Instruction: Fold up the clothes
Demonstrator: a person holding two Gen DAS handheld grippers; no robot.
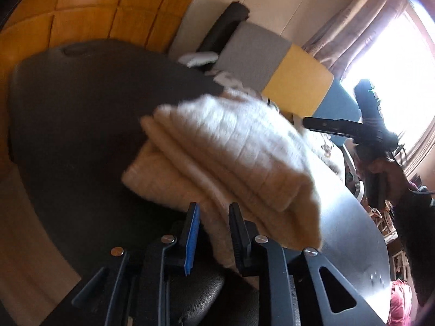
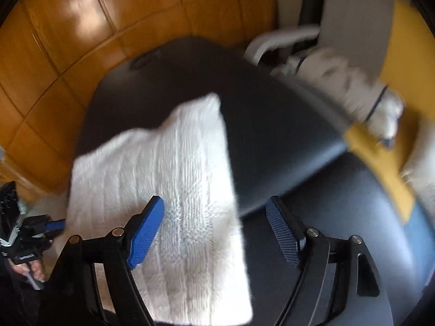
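Lying folded in thick layers on the dark round table [image 1: 68, 103], the cream knitted sweater [image 1: 223, 157] fills the middle of the left wrist view. The left tongs [image 1: 212, 228] sit at six o'clock, their jaws narrowly parted with a fold of the knit between them; whether the pads press it I cannot tell. From the right wrist view, the right tongs [image 2: 214, 231] are released, jaws spread wide above the sweater's near edge, gripping nothing. A yellow, grey and blue cushion [image 1: 296, 81] lies beyond the table at two o'clock.
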